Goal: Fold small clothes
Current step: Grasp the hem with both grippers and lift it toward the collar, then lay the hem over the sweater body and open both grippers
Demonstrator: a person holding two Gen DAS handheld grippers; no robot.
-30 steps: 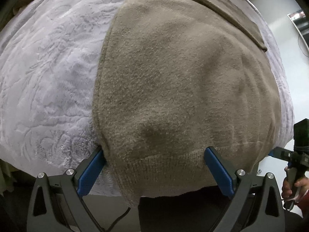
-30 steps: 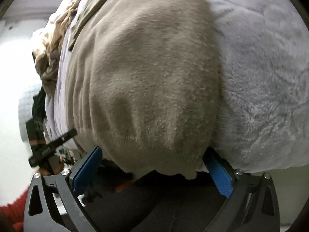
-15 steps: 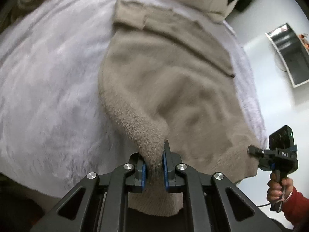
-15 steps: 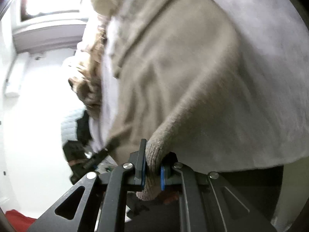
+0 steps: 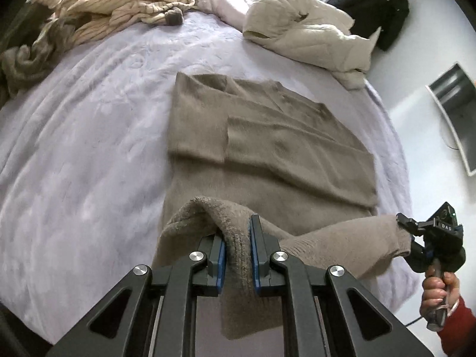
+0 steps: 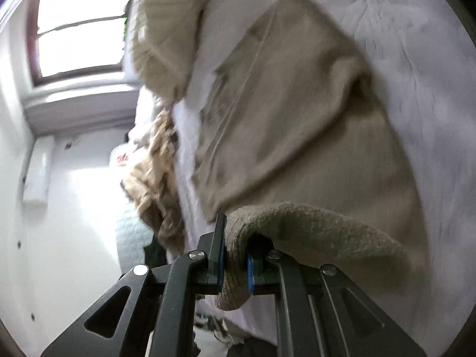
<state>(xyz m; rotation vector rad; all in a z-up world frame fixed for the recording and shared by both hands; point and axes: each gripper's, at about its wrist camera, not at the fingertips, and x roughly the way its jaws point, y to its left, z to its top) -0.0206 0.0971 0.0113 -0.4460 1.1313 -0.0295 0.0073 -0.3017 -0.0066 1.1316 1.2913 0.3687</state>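
Now both grippers' jaws clamped on sweater [image 5: 267,148] hem.

**Materials + finishes, quick rundown**

The taupe sweater [image 5: 267,148] is fuzzy knit cloth, matt, w/ a coarser ribbed hem where it's pinched. The bedspread [image 5: 74,148] under it is plush lilac fabric, soft nap w/ an embossed pattern, slight sheen. Far right, the cream jacket [image 5: 306,26] looks like quilted, smooth synthetic cloth. Far left, the striped garment [image 5: 119,6] is thin crumpled cloth. The left gripper [image 5: 236,255] is matt black plastic w/ shiny metal bolt heads and blue, rubbery-looking pads [image 5: 220,264]. The right gripper [image 6: 235,264] has the same build, afaict. The window frame [image 6: 32,44] in the right wrist view is dark and wood-looking.
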